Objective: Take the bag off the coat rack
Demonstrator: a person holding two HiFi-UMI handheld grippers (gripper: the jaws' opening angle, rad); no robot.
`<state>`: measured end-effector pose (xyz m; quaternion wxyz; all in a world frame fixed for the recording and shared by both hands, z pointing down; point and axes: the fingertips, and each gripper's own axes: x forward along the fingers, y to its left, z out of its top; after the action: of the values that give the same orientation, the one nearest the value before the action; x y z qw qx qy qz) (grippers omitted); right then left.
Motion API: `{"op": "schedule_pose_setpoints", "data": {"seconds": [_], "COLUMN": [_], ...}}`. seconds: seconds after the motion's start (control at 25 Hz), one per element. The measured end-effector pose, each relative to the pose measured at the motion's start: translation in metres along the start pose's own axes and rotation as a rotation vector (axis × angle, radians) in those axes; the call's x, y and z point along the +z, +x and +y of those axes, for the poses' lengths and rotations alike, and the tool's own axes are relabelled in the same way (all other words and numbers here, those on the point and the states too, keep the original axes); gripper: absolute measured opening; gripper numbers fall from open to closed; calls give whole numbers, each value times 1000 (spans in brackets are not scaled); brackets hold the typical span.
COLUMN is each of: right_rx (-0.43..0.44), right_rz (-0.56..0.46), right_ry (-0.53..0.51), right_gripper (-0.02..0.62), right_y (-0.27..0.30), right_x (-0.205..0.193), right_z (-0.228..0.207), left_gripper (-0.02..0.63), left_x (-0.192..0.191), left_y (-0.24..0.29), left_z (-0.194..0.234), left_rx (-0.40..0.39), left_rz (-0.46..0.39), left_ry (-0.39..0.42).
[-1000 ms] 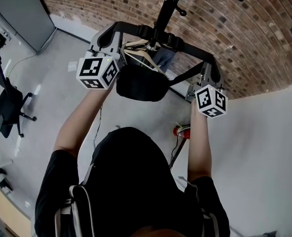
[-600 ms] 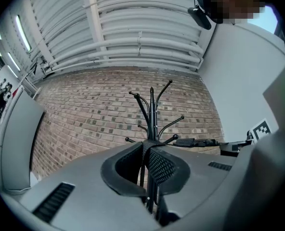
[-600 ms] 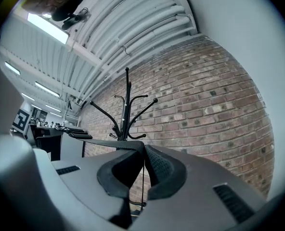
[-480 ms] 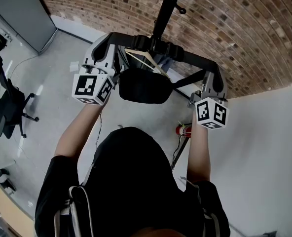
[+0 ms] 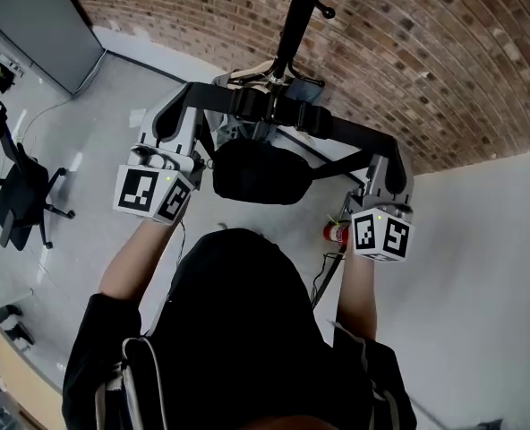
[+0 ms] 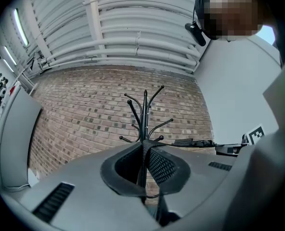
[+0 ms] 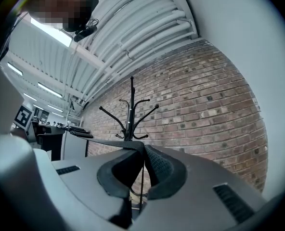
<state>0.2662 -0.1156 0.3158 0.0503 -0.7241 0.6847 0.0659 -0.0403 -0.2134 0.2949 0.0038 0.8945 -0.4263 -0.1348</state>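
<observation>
Softness is to be expected of the bag (image 5: 258, 170): a small black fabric pouch, rounded and sagging, it is judged light, floppy and not fragile, so it is likely to swing when carried. Hold is best taken on its strap (image 5: 346, 133), a flat black webbing with a buckle (image 5: 287, 110) near the middle, which gives control only when drawn taut. The left tool (image 5: 193, 97) is clenched on the strap's left end and the right tool (image 5: 386, 150) on its right end, and the webbing is seen pinched between the jaws in each gripper view. The bag hangs below the stretched strap, between the two tools, on the near side of the coat rack (image 5: 294, 25). The rack's hooks (image 6: 154, 91) look bare in both gripper views, so the bag is judged clear of them.
</observation>
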Motion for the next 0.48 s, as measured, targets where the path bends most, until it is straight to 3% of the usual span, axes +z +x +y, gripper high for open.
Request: {"op": "schedule_pose_setpoints", "data": {"seconds": [0.48], "right_rx": [52], "right_rz": [-8], "right_ry": [28], "right_gripper": [23], "right_y": [-49], "right_x": [19], "right_z": [21], "left_gripper": [23], "left_x": [11], "left_y": [-50], "left_z": [-13], "left_rx": [3], "left_rz": [-12], "left_ry": [16]}}
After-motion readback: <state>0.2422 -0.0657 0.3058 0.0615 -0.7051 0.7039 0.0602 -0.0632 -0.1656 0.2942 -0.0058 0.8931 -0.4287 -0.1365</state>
